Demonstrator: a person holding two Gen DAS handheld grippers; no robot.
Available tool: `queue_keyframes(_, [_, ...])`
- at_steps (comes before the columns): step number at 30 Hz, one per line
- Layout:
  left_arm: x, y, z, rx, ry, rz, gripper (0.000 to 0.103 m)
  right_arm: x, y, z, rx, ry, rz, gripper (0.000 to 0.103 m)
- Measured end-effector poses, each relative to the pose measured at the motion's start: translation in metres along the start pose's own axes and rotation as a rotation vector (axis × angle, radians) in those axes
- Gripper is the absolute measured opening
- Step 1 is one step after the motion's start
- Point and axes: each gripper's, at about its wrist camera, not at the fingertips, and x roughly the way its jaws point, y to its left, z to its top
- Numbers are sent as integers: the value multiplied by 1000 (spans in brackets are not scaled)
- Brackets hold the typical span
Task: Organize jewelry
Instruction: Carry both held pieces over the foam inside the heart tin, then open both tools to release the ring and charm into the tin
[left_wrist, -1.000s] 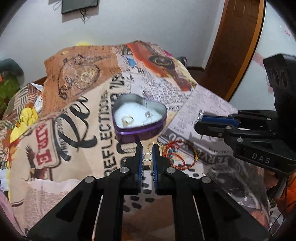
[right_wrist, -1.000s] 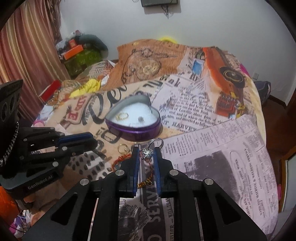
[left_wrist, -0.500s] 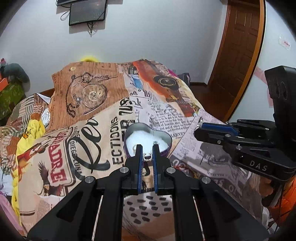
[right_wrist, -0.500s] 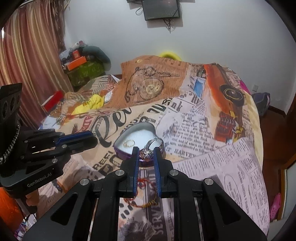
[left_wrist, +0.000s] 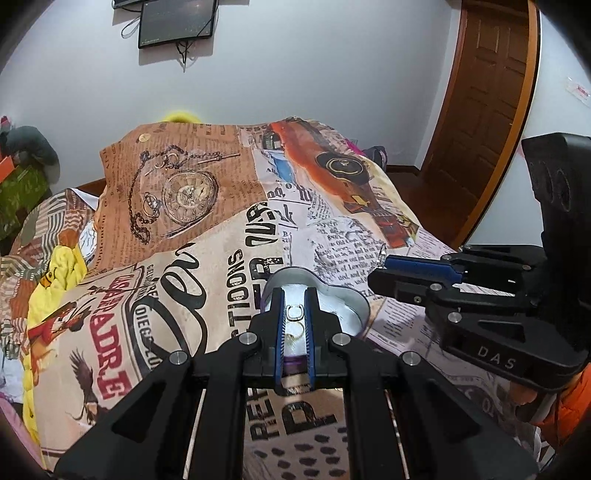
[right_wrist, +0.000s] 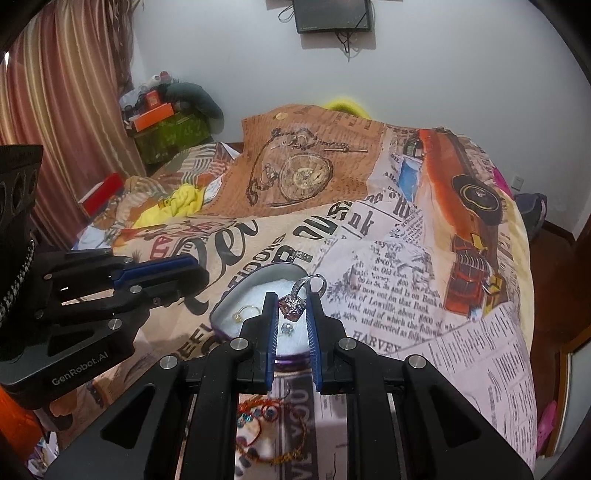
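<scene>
In the lower centre of both wrist views, the heart-shaped tin (left_wrist: 360, 301) is now seen directly behind the fingertips, whereas a second ago it was lying well ahead of them on the printed bedspread (left_wrist: 110, 332). From this it is judged that both pieces have been carried to the tin and only the release is left.

The left gripper (left_wrist: 294, 314) is closed narrowly on a small silver ring (left_wrist: 294, 312); the ring's opening faces the camera, with its long axis lying across the fingers.

The right gripper (right_wrist: 291, 308) is closed on a stone ring (right_wrist: 291, 306). Its band points to the upper right, over the tin's white padding (right_wrist: 275, 290), where a gold ring (right_wrist: 243, 312) already lies.
</scene>
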Motion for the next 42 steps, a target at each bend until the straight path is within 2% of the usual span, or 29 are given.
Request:
queue_keyframes(14, [47,14,8,-14,73,-35,8,42,2,2,-53,88,29,13])
queue_keyframes(23, [60,17,2,-20,118,-53,8,53,2,-2,-72,127,42,13])
queue_keyframes(33, [57,18,3,-30,125,-44,8,58,4,-4,-86,159,37,14])
queue_keyframes(42, [32,18,7,-34,94,-19,8,46,7,-3,-81,172,13,15])
